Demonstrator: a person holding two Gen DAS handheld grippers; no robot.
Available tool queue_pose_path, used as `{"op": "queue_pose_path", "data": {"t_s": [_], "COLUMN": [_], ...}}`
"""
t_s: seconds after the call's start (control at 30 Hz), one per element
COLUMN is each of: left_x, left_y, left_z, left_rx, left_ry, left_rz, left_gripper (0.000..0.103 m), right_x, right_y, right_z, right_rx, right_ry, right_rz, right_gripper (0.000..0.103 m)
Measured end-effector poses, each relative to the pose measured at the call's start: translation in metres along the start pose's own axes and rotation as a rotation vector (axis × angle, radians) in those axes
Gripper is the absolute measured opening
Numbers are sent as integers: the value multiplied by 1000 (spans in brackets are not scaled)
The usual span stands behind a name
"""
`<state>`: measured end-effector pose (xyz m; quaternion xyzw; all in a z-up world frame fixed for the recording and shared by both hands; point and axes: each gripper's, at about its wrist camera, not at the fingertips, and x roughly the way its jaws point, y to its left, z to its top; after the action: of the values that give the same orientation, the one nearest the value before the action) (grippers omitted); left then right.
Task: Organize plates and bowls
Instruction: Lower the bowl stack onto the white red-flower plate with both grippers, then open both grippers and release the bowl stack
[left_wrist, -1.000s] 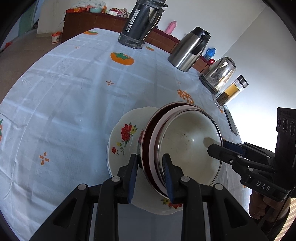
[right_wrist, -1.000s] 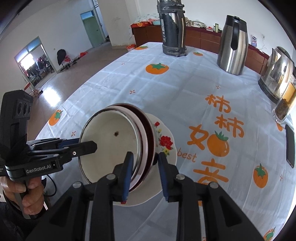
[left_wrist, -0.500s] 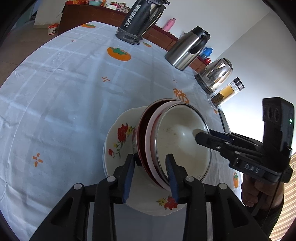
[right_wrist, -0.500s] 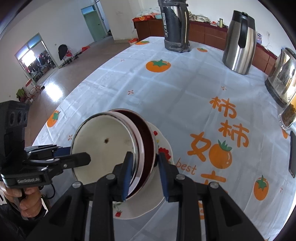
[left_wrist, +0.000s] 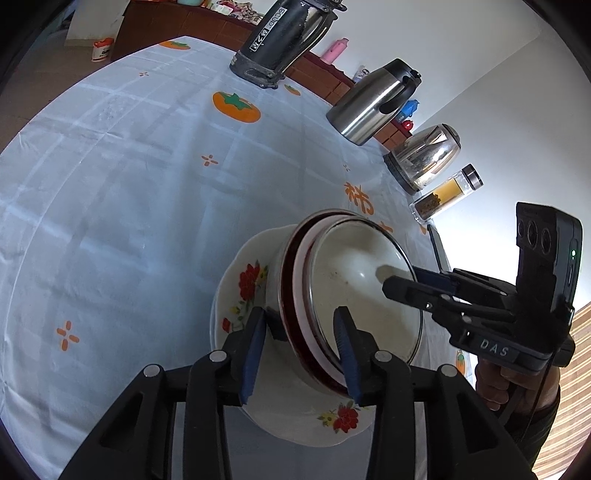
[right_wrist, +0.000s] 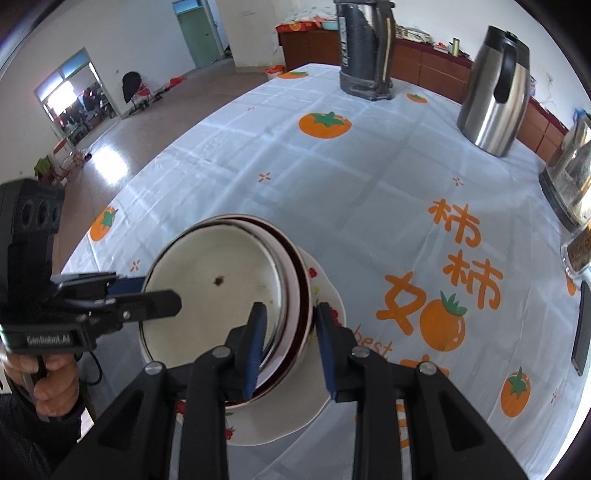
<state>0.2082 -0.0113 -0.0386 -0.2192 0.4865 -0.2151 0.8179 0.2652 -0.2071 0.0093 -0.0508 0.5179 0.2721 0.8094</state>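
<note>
Table: white cloth (right_wrist: 332, 177) printed with orange persimmons, in a bare room with a tiled floor; a green door (right_wrist: 195, 35) shows far off in the right wrist view.
Landmark: flowered plate (left_wrist: 236, 295) near the front of the cloth, with a stack of bowls (left_wrist: 354, 280) resting on it, tilted; a white bowl sits inside a pink one, inside a dark red one.
Left of the plate: bare cloth out to the table edge, then open floor.
Left gripper (left_wrist: 301, 345): its jaws have just been opening and stand apart, one finger outside the stack and one inside the white bowl; the pads do not press the rims.
Right gripper (right_wrist: 290, 341): clamped on the stack's rim on the opposite side, one finger inside the white bowl, one outside the dark red one.
Behind the plate: tall dark flask (right_wrist: 365, 48) and steel jug (right_wrist: 495, 85), well apart from it along the far edge.
Right of the plate: kettle (left_wrist: 424, 158), glass jar (left_wrist: 445, 194) and a dark phone (right_wrist: 581, 326) near the right edge.
Open room: wide clear cloth between the plate and the far vessels.
</note>
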Motion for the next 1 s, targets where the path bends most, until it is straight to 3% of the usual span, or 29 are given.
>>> {"op": "queue_pose_path", "data": {"t_s": [0.2,0.57,1.0], "left_x": [4,15,5], "left_y": [4,-7,-14], "left_z": [4,-5,-9], "left_rx": [5,79,138], "left_ry": [1,-15,-91], "left_rz": [-22,80,131], "left_gripper": [48,48,48], "right_x": [9,6,5], "right_y": [-3,12,10], "right_z": [0,-15,-27], "right_rx": [-1,-31,-1], "right_ry": [29,22,-16], "right_rz": [-1,41,54], "right_gripper": [28,28,29]}}
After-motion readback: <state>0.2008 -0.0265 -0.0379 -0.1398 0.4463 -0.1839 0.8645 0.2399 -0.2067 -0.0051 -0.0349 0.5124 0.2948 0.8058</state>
